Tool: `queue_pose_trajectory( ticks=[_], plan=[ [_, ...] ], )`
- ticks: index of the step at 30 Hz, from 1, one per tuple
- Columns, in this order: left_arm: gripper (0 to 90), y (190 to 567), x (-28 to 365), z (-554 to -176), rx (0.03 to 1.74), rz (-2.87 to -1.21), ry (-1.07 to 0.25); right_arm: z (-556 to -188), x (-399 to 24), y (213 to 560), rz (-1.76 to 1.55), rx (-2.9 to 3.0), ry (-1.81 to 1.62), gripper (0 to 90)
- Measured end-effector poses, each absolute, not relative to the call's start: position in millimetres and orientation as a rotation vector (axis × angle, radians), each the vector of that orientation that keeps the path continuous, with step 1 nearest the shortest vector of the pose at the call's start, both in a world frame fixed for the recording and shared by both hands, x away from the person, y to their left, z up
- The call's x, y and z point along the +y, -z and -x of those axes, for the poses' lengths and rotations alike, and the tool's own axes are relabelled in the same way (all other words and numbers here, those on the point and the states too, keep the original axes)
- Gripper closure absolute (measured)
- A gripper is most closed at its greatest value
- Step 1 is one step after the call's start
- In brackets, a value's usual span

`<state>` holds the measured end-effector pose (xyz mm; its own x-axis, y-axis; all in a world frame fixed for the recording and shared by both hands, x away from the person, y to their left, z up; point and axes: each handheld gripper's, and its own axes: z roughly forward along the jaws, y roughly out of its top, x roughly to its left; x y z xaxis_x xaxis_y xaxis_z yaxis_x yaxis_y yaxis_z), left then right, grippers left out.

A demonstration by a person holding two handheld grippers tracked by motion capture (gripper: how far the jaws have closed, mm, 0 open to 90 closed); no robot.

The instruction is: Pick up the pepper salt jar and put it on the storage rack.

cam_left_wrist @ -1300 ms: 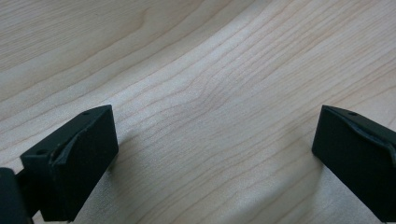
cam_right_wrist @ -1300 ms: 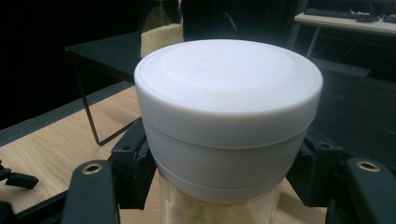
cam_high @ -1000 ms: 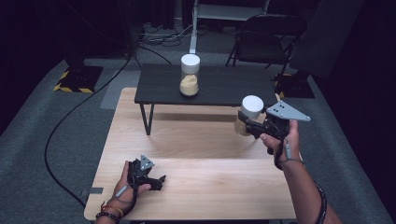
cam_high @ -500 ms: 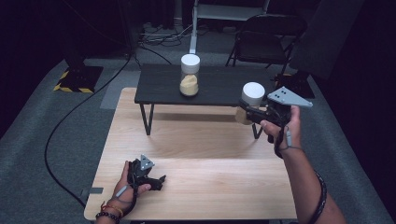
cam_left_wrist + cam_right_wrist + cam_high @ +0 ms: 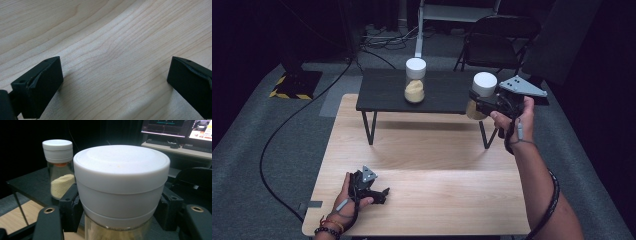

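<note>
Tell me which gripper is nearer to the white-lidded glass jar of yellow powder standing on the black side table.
Right. The right gripper, clamped on a second, similar jar, is raised just right of the standing jar. The left gripper rests on the light wooden table, far nearer the person.

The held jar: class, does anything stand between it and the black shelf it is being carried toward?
Nothing visible blocks it. The right tool holds the jar at the black shelf's right end; the other jar stands well to the left.

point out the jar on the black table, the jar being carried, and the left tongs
jar on the black table (image 5: pixel 415 85), high view, glass body
carried jar (image 5: pixel 121 175), right gripper view, white lid
left tongs (image 5: pixel 384 194), high view, between fingertips
</note>
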<state>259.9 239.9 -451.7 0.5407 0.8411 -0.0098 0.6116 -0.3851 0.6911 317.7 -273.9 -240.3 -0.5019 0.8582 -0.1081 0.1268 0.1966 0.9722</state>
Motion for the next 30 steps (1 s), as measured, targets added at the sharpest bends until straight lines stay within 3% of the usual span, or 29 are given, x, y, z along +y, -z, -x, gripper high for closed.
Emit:
queue_pose_trajectory(
  ticks=[30],
  plan=[
    [0.5,451.6,239.8,-259.9,1.168,-2.130,-0.456,-368.5,-256.9,247.1,-1.007,1.729,-1.357,33.7]
  ],
)
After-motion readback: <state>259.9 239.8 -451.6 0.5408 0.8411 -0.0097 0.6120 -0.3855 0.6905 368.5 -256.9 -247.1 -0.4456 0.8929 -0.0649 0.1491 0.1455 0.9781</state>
